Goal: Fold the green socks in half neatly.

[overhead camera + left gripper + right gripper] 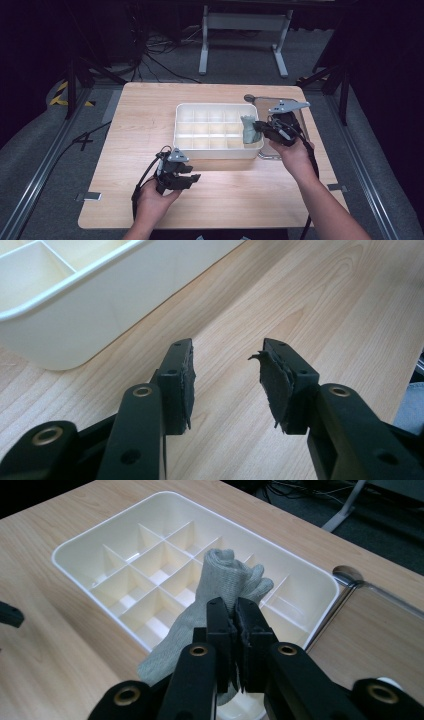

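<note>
At the lower left of the high view, the person's left hand [152, 200] holds the left tongs [192, 178] low over the bare wood of the desk [140, 125], just in front of the near wall of the white divided tray [218, 150]. In the left gripper view these tongs [227, 382] stand open, a clear gap of wood grain between the two black pads, the right one frayed at its edge; the tray's rounded corner [65, 335] sits at the upper left of that frame, apart from the jaws. The tray lies at the middle of the desk, its grid of small compartments bare. At its right end, the right tongs [257, 127] are clamped on a grey-green sock [248, 131] held above the rightmost compartments. In the right gripper view the jaws [234, 617] are pressed together on the rolled sock [227, 580], which hangs over the tray's near-right compartments [150, 575]. The right hand [295, 157] comes in from the lower right, and a flat metal-rimmed tray [300, 120] lies just beside the white tray's right edge.
</note>
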`<control>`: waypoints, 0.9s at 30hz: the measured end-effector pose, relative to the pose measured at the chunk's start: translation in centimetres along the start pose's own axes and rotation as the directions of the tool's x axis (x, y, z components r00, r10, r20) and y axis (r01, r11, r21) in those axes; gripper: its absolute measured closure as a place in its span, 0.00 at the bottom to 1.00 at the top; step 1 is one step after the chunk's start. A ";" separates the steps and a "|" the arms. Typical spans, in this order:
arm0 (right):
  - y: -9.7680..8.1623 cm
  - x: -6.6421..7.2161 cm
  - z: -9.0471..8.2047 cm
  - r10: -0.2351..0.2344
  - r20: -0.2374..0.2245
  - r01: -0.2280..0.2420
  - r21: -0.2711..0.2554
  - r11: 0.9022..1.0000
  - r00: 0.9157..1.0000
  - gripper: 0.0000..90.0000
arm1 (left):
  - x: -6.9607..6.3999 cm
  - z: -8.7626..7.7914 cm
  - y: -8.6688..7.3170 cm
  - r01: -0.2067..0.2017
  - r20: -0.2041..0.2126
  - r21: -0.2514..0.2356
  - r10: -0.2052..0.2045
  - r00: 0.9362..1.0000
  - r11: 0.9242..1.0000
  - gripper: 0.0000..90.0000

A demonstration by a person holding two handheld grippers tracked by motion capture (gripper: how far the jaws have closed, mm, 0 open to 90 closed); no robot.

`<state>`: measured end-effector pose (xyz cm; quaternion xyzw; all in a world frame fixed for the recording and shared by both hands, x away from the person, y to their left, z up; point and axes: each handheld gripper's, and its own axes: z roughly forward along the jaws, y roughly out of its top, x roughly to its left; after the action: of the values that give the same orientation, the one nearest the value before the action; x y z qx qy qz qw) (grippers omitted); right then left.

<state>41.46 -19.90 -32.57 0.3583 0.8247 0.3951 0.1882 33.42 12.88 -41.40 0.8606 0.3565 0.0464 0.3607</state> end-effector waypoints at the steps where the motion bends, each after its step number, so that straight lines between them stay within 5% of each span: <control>1: 0.1 -0.2 0.2 -0.004 0.005 0.004 0.000 1.000 1.000 0.96 | 0.0 0.1 0.0 0.004 0.002 -0.005 -0.004 1.000 1.000 0.64; 12: -0.3 -1.6 3.6 -0.043 0.062 0.038 0.083 0.996 0.997 0.96 | 0.1 -0.2 -0.3 0.010 -0.005 -0.009 -0.010 1.000 1.000 0.64; 27: -2.2 -2.0 5.2 -0.073 0.071 0.064 0.123 0.990 0.995 0.95 | 0.3 -0.3 -0.4 0.024 -0.002 -0.014 -0.024 1.000 1.000 0.64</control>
<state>44.95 -19.64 -37.44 0.3550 0.8511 0.3242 0.2109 33.27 13.45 -41.47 0.8537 0.3671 0.0453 0.3667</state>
